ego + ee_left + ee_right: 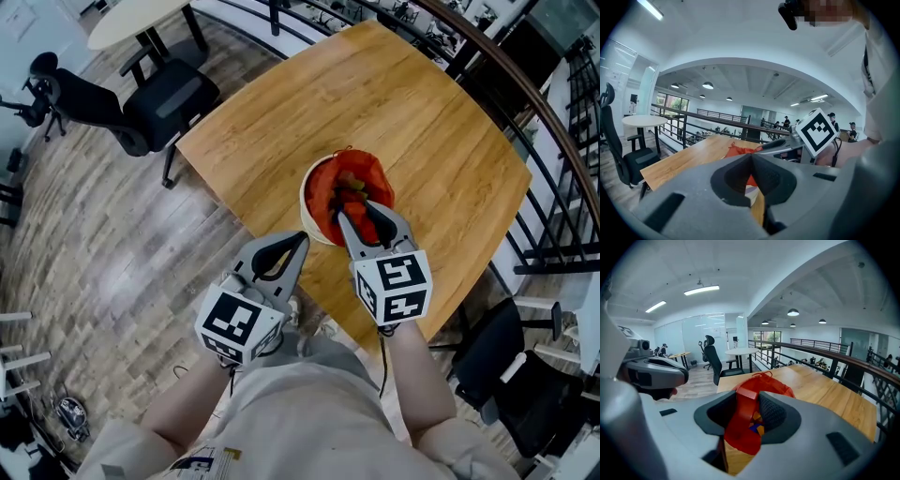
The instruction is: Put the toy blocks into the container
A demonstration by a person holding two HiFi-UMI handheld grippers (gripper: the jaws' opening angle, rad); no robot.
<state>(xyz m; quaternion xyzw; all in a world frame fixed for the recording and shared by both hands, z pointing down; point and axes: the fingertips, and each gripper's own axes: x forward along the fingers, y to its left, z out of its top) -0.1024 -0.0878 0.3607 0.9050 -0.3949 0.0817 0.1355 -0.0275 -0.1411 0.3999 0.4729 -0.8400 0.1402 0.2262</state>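
Red block in right tongs, clear only close-up.

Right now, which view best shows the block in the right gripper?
The right gripper view: the red block sits pinched between its jaws over the red bag. The head view loses it against the bag; the left gripper view hides it.

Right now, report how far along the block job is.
Done: several blocks lie in the red-lined container. In hand: the right claw grips a red block at the container's opening, while the left claw is shut and empty. Left: drop that block in. The head view shows no other blocks on the table.
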